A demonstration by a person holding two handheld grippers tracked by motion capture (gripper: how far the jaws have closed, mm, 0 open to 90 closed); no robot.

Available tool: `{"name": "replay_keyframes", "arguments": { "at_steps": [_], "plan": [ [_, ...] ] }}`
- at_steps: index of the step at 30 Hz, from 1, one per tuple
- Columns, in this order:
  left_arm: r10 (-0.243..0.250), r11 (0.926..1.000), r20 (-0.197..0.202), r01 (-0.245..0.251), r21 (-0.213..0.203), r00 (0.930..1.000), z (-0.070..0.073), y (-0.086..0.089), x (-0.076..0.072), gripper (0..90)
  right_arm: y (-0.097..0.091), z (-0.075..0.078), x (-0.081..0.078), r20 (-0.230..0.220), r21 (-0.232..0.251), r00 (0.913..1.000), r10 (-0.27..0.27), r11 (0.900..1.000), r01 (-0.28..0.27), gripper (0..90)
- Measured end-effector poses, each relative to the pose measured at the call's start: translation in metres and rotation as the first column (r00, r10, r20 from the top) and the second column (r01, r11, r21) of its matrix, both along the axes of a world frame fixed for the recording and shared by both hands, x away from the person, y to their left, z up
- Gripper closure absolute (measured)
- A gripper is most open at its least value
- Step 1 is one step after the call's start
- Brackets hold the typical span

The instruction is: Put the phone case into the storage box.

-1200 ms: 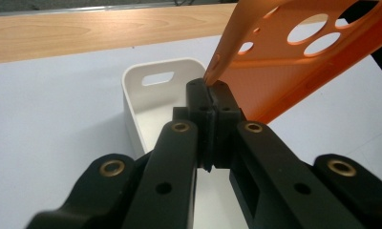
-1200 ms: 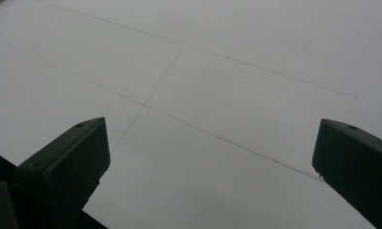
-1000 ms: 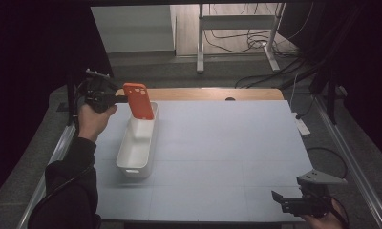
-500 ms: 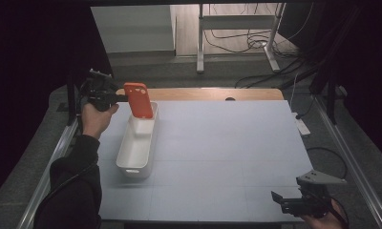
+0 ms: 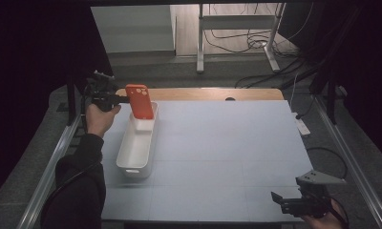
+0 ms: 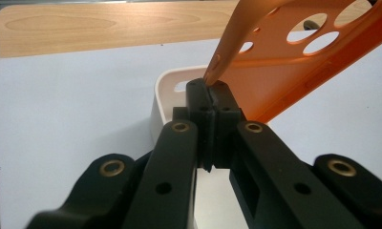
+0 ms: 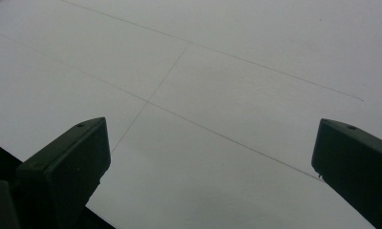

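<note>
Left tool (image 6: 210, 93) is pinched tight on the edge of an orange phone case (image 5: 140, 101), holding it upright w/ camera holes at top, above the far end of a white bin (image 5: 137, 145). In the high view the case's lower end sits right at the bin's far rim; can't tell if touching. Bin lies lengthwise on the left side of the white counter (image 5: 227, 143). Right tool (image 7: 210, 157) is near the counter's near-right corner, jaws spread wide, nothing btwn them, well apart from bin & case.
</note>
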State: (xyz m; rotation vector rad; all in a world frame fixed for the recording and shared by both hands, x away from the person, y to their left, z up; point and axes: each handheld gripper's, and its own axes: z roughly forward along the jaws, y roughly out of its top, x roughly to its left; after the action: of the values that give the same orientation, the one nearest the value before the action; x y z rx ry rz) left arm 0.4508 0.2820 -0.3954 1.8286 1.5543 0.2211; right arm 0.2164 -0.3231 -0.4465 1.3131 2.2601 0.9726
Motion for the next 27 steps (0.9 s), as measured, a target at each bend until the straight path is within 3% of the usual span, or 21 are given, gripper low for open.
{"name": "replay_keyframes", "arguments": {
  "at_steps": [27],
  "plan": [
    [0.009,0.9998,-0.063,-0.008,0.016,0.9979,-0.038,-0.01,0.013,88.7,0.0,0.0,0.0,-0.003,-0.008,0.9999,0.011,0.9999,-0.011,0.0]
  ]
}}
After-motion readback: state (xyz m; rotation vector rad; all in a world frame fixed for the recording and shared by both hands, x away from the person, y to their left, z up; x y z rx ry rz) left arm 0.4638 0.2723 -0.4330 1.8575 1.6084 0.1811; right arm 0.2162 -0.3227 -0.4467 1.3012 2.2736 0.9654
